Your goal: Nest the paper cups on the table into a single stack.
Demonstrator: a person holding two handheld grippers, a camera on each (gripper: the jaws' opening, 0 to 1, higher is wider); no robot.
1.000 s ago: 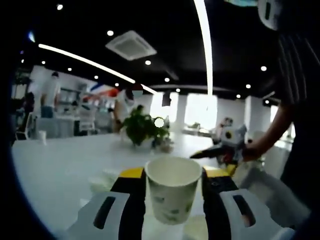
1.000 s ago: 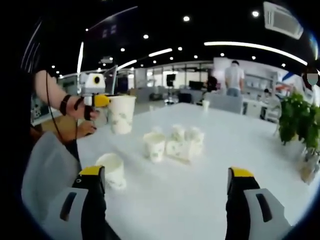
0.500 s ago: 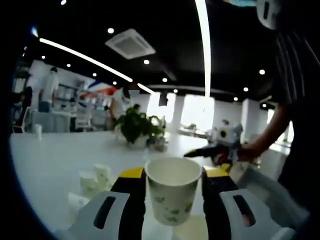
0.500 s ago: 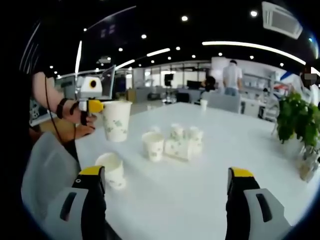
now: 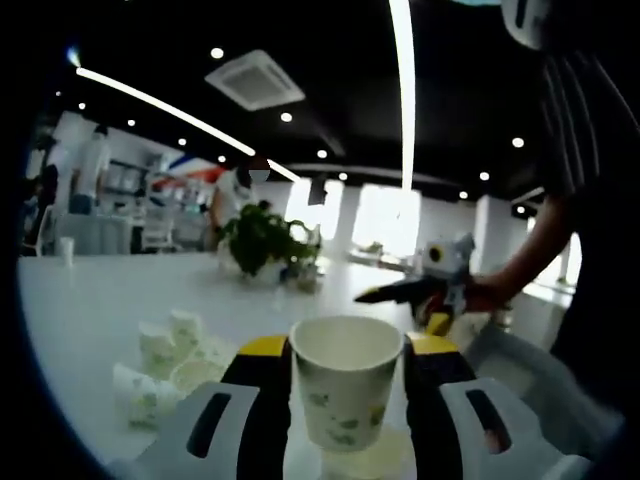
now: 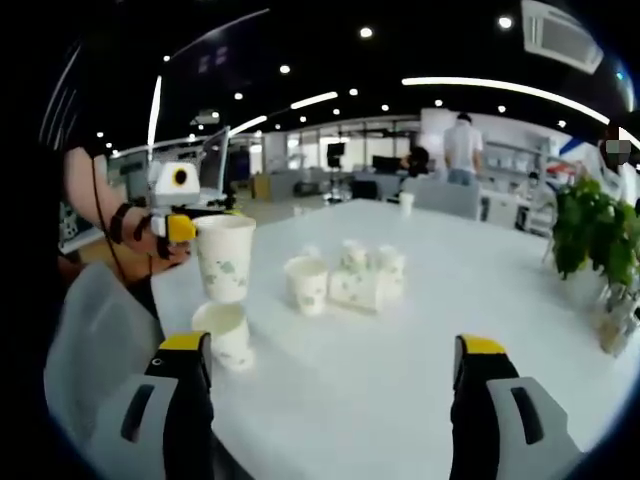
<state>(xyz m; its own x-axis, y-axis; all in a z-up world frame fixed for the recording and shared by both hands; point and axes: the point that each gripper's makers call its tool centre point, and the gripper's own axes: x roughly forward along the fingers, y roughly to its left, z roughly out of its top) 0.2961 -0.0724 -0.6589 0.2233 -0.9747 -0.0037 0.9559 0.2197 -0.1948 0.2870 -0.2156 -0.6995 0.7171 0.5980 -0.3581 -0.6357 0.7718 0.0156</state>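
The left gripper (image 5: 345, 385) pinches an upright paper cup (image 5: 346, 380), held just above another cup (image 6: 224, 333) standing on the white table (image 6: 400, 370). The right gripper (image 6: 330, 385) is spread wide, holding nothing. More cups (image 6: 345, 278) cluster farther off.

Bare table (image 6: 420, 360) ahead; cup cluster (image 6: 345, 280) mid-table.
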